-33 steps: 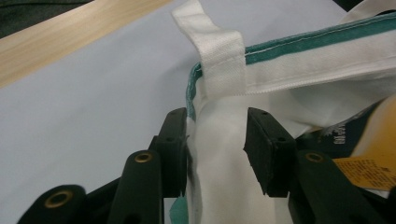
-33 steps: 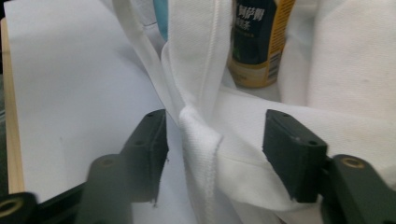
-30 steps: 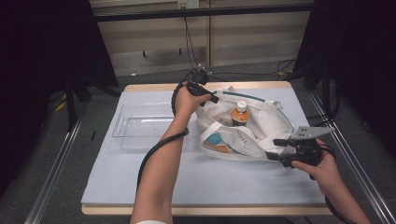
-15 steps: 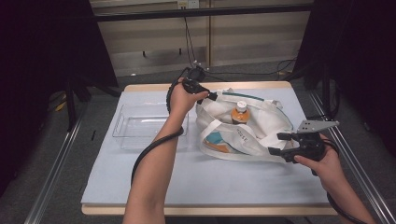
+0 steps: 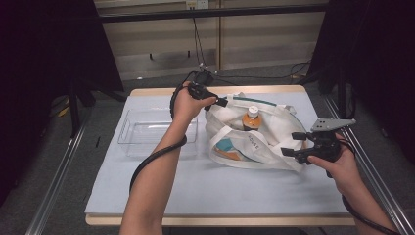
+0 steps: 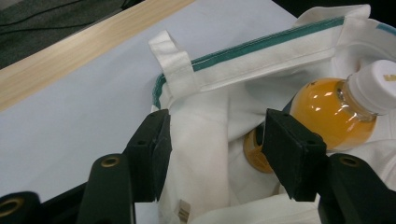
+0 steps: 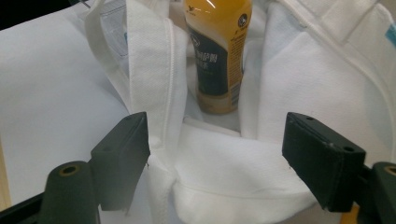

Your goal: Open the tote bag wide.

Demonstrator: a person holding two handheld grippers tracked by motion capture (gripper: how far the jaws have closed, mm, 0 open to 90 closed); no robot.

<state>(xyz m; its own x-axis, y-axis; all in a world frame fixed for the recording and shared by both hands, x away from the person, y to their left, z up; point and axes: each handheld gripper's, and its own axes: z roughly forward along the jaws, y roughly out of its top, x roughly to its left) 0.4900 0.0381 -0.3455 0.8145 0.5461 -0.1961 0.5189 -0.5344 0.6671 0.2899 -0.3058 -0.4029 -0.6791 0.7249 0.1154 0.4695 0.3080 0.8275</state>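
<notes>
A white tote bag (image 5: 274,142) with green trim lies open on the table. A bottle of orange drink (image 5: 250,119) and a teal and orange packet (image 5: 226,147) lie inside it. My left gripper (image 5: 224,103) is at the bag's far left corner. In the left gripper view its jaws have just been opening, and the left gripper (image 6: 217,149) stands open with loose bag cloth (image 6: 205,135) between the pads, beside the bottle (image 6: 327,112). My right gripper (image 5: 289,144) is at the bag's near right rim. Its jaws have also been opening, and the right gripper (image 7: 215,158) stands open astride the rim (image 7: 233,172), facing the bottle (image 7: 217,60).
A clear plastic bin (image 5: 147,132) stands left of the bag, under my left forearm. The table's pale blue cover (image 5: 195,186) stretches toward the near edge. Dark stands and cables surround the table.
Both grippers' jaws stand wider than a second ago. My left hand has risen a little at the bag's far corner. The right hand has barely shifted.
</notes>
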